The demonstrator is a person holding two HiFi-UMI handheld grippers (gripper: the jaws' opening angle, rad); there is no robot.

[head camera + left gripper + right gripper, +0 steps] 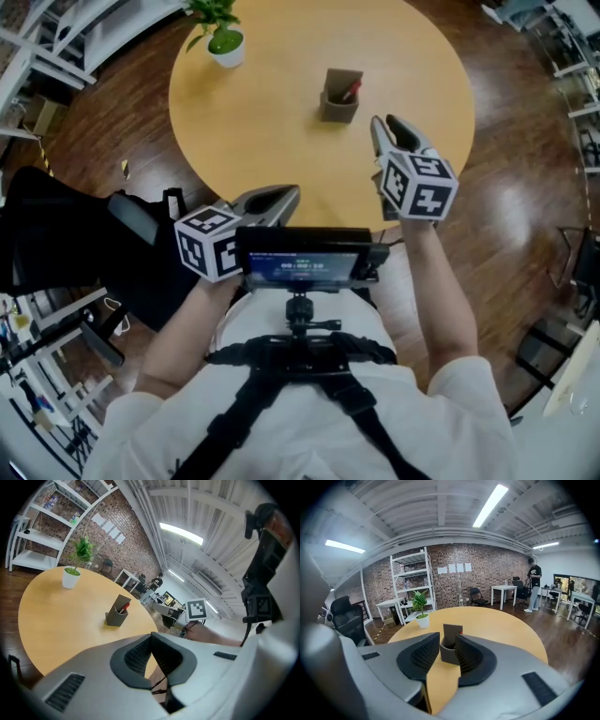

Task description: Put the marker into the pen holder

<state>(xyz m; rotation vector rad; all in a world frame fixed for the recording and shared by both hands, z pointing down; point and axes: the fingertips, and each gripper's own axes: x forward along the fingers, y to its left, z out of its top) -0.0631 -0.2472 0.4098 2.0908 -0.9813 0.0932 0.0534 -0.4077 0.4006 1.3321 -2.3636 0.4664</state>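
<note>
A dark grey pen holder (338, 101) stands on the round wooden table (272, 112), past its middle. A red marker (351, 91) sticks out of it. My right gripper (386, 123) hovers over the table's near right part, just short of the holder, open with a narrow gap and nothing in it. In the right gripper view the pen holder (451, 649) and the red marker (461, 632) show through that gap of the right gripper (448, 638). My left gripper (291, 193) is held low at the table's near edge, shut and empty. In the left gripper view the left gripper (151, 637) points toward the pen holder (116, 613).
A small potted plant (225, 43) stands at the table's far left edge. A black office chair (66, 244) sits to my left on the wooden floor. White shelving (411, 585) lines the brick wall, and a person (533, 590) stands far off by other tables.
</note>
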